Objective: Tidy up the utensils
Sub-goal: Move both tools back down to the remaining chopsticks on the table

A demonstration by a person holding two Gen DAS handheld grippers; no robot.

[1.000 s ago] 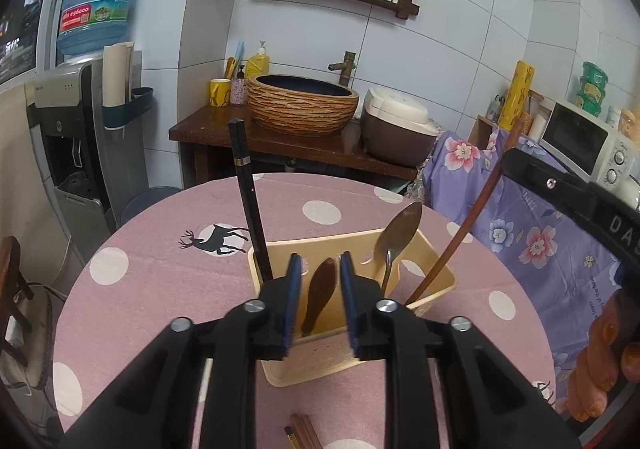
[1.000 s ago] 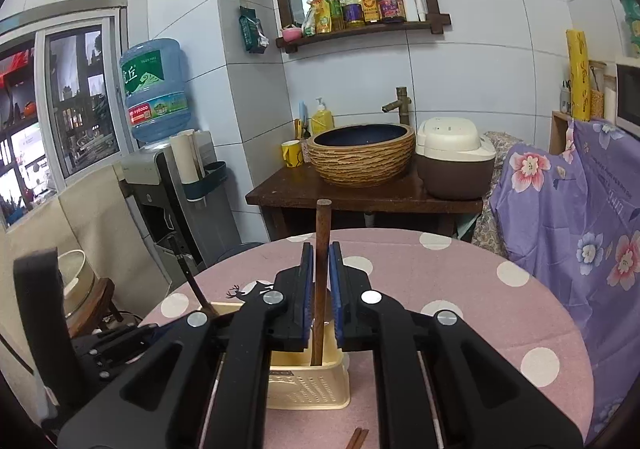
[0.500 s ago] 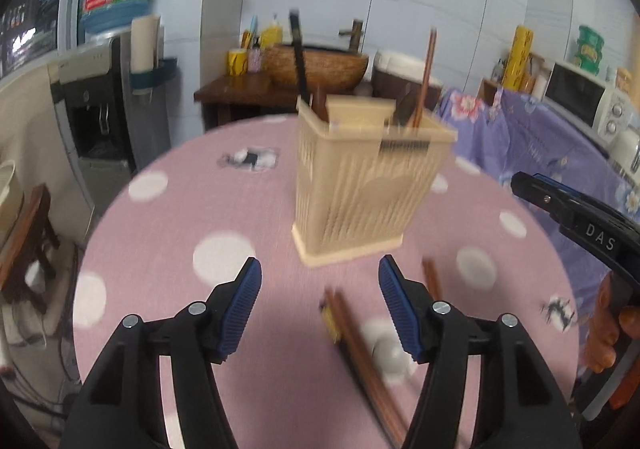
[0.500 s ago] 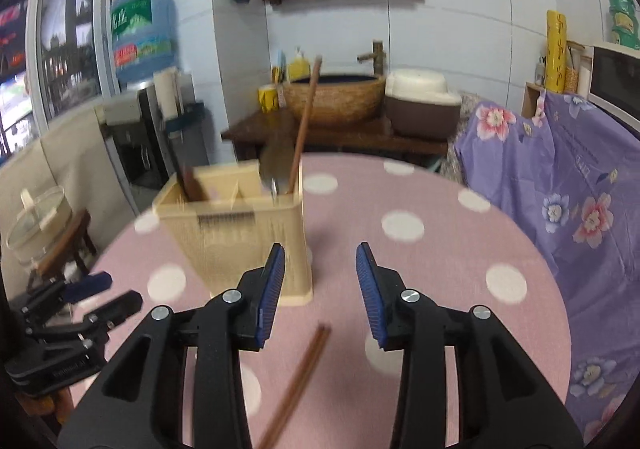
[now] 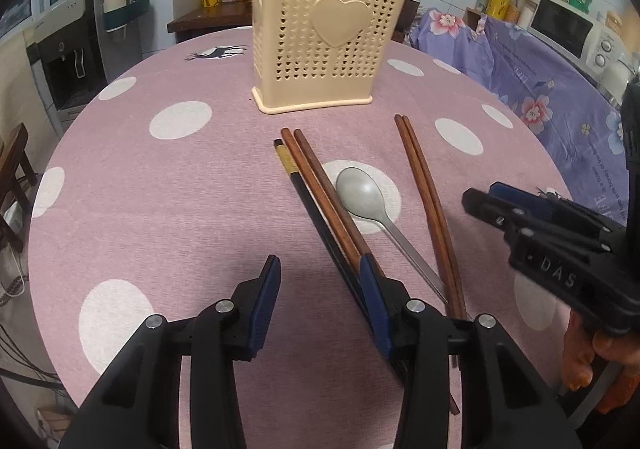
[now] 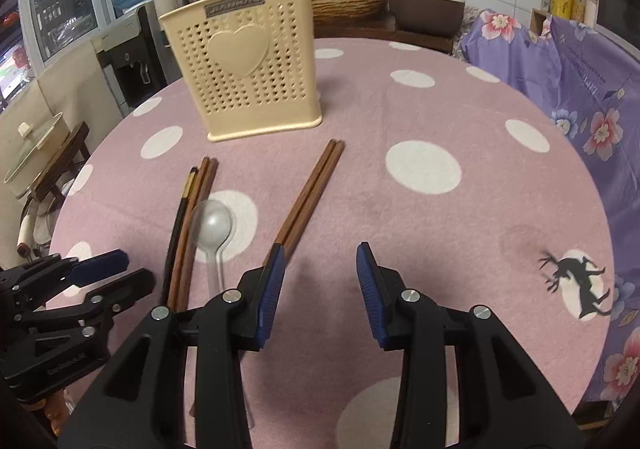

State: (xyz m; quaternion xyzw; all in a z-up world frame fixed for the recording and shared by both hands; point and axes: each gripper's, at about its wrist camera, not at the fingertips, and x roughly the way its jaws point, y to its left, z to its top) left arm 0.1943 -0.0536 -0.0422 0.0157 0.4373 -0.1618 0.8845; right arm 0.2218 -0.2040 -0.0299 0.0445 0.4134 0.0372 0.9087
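Observation:
A cream perforated utensil holder (image 5: 328, 41) (image 6: 244, 65) stands on the pink dotted table, with several utensils sticking out of its top. In front of it lie a black chopstick (image 5: 296, 181), a brown chopstick pair (image 5: 316, 177), a metal spoon (image 5: 360, 193) (image 6: 212, 225) and a second brown pair (image 5: 420, 177) (image 6: 312, 189). My left gripper (image 5: 320, 265) hovers low with its jaws closing on nothing; the black and brown sticks run under its right finger. My right gripper (image 6: 320, 249) is open and empty, its left finger over the near end of the second pair.
The round table (image 5: 160, 189) drops off at the left and near edges. A purple floral cloth (image 6: 580, 81) covers furniture to the right, with a microwave (image 5: 572, 29) behind it. A water dispenser (image 5: 76, 41) stands at the left. A hand (image 5: 580, 361) holds the right gripper.
Both grippers dropped from above the holder to just over the table. The right one let go of a brown chopstick, now standing in the holder. The left jaws widened, then narrowed.

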